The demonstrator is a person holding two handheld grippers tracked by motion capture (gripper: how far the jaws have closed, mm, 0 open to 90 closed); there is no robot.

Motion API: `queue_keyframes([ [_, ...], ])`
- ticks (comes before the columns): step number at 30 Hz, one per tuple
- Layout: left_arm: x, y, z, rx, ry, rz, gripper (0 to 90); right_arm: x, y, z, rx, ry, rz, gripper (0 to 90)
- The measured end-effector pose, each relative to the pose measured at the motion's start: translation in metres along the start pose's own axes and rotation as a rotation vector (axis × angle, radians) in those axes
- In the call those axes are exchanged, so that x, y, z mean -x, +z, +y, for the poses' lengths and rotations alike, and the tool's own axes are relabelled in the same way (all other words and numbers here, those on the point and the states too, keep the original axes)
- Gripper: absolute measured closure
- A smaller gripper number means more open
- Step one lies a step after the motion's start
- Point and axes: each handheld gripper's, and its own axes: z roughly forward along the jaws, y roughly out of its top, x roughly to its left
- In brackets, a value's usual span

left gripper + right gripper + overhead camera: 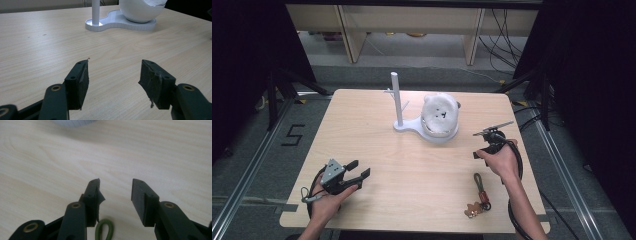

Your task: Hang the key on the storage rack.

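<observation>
A keyring with a green cord loop and a brown charm lies on the wooden table near its front right. My right gripper hangs just beyond the loop, tilted down at the table. In the right gripper view its jaws stand open with bare wood between the tips. The green loop shows low down between the jaw arms, touching neither pad. My left gripper rests at the front left, open and empty.
A white stand with an upright pegged post sits at the table's far middle. On its base rests a white round shell with a small face. The same stand lies ahead in the left gripper view. Cables trail off the right edge.
</observation>
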Motion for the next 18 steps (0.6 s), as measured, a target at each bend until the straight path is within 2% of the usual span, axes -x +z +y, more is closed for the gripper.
queue_keyframes([
  [2,0.000,0.000,0.000,-0.003,0.001,0.002,39.6,-0.001,0.001,-0.001,-0.016,0.008,-0.001,60.7],
  [5,0.001,0.002,0.000,0.004,-0.001,-0.002,39.5,-0.001,0.004,-0.006,-0.093,-0.004,0.013,62.0],
  [6,0.001,0.001,0.000,-0.001,-0.001,0.003,39.5,0.000,0.006,-0.007,-0.089,-0.033,0.004,62.7],
  [7,0.001,0.002,0.000,0.003,-0.001,-0.004,39.5,0.000,0.007,-0.009,-0.106,-0.024,0.002,63.5],
  [8,0.002,0.002,-0.001,0.007,-0.002,-0.007,39.5,0.002,0.008,-0.010,-0.105,-0.053,-0.001,63.8],
  [12,0.002,0.001,-0.002,0.002,-0.004,-0.014,39.5,0.002,0.008,-0.017,-0.144,-0.064,-0.013,66.0],
  [16,0.003,-0.003,-0.002,0.000,-0.002,-0.010,39.4,-0.002,0.008,-0.027,-0.180,-0.101,-0.029,66.2],
  [17,0.002,-0.003,-0.002,0.006,0.000,-0.013,39.5,-0.008,0.007,-0.030,-0.215,-0.047,-0.034,66.2],
  [18,0.001,-0.003,-0.002,0.016,-0.001,-0.019,39.5,-0.005,0.009,-0.033,-0.198,-0.111,-0.037,66.2],
])
